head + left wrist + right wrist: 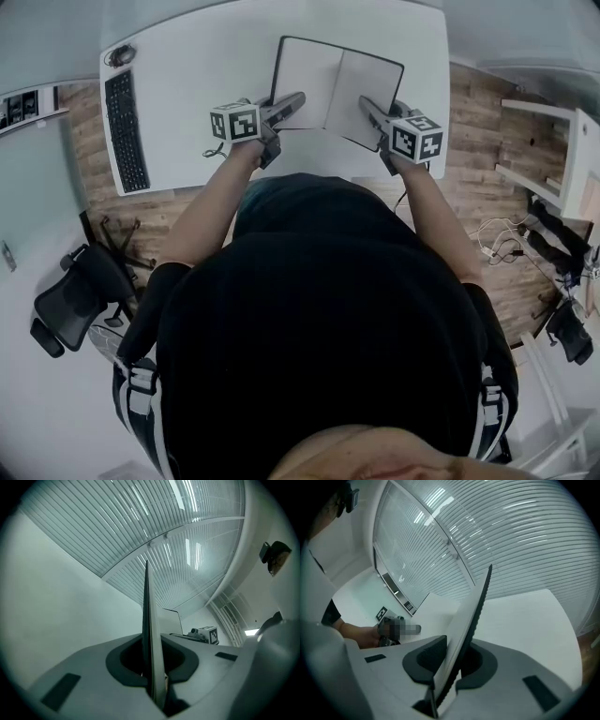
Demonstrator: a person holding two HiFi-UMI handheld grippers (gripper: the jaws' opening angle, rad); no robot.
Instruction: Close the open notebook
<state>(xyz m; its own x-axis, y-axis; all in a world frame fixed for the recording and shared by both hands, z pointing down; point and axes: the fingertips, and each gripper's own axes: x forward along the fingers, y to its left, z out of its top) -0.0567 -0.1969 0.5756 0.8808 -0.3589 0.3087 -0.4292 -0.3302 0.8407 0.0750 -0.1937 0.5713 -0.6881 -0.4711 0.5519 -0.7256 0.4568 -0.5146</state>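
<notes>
The open notebook (337, 89), with white pages and a black cover, is held over the white desk (197, 66). My left gripper (298, 99) is shut on the near corner of its left half. My right gripper (367, 109) is shut on the near edge of its right half. In the left gripper view the notebook (147, 620) stands edge-on as a thin blade between the jaws of the left gripper (153, 674), with the right gripper (204, 634) beyond. In the right gripper view the notebook (471, 616) tilts up out of the right gripper (446, 670), and the left gripper (390, 628) shows across it.
A black keyboard (125, 131) lies along the desk's left side with a small dark device (119, 56) at its far end. A black office chair (75, 300) stands on the wooden floor at left. White shelving (562, 159) and cables are at right.
</notes>
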